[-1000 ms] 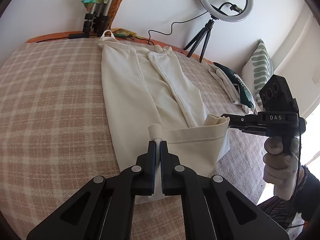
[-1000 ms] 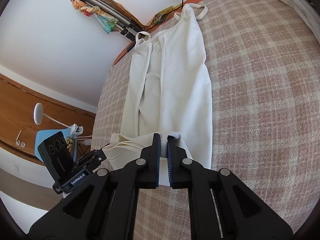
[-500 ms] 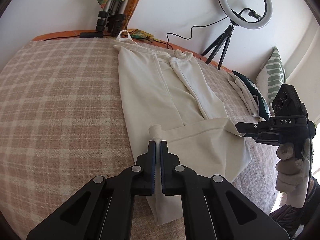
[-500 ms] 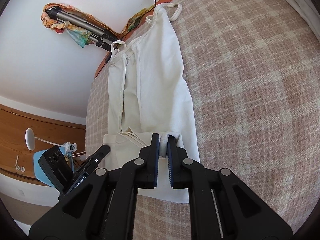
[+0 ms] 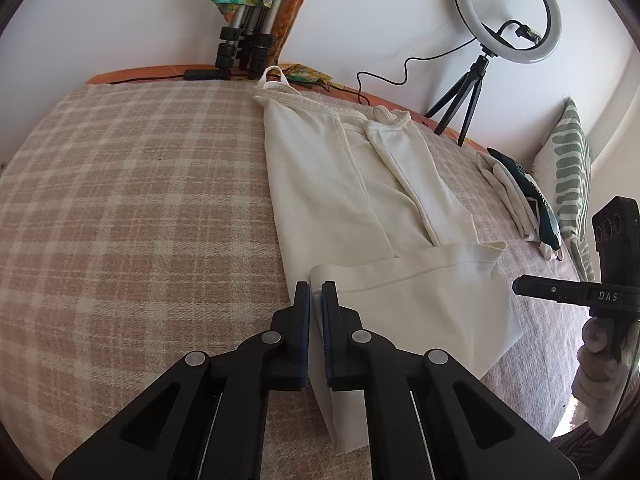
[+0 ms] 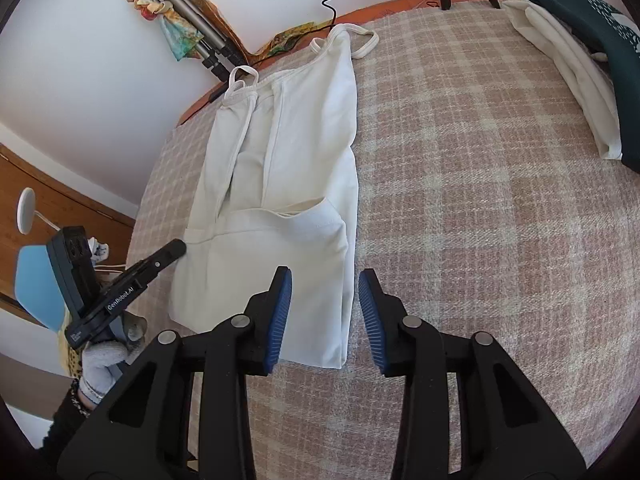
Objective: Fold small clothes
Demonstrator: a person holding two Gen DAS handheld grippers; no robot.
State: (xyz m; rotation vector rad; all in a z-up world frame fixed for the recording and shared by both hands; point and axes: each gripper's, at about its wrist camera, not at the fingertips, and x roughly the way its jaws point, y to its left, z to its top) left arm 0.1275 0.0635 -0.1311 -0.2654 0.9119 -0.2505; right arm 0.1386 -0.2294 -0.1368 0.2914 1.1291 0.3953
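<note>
Cream cloth is pinched in the left gripper (image 5: 315, 300), keeping the hem corner folded up; the right gripper (image 6: 324, 300) is opening, nothing between its jaws. Beyond, the top (image 5: 340, 184) lies lengthwise on the checked bed (image 5: 140, 200).

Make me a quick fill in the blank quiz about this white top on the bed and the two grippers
1. The left gripper is shut on the ____ top.
2. The top lies on a ____ blanket.
3. The right gripper has jaws that are ____, with no cloth pinched.
4. Against the wall stands a ____ light on a tripod.

Missing words: white; plaid; opening; ring
</note>
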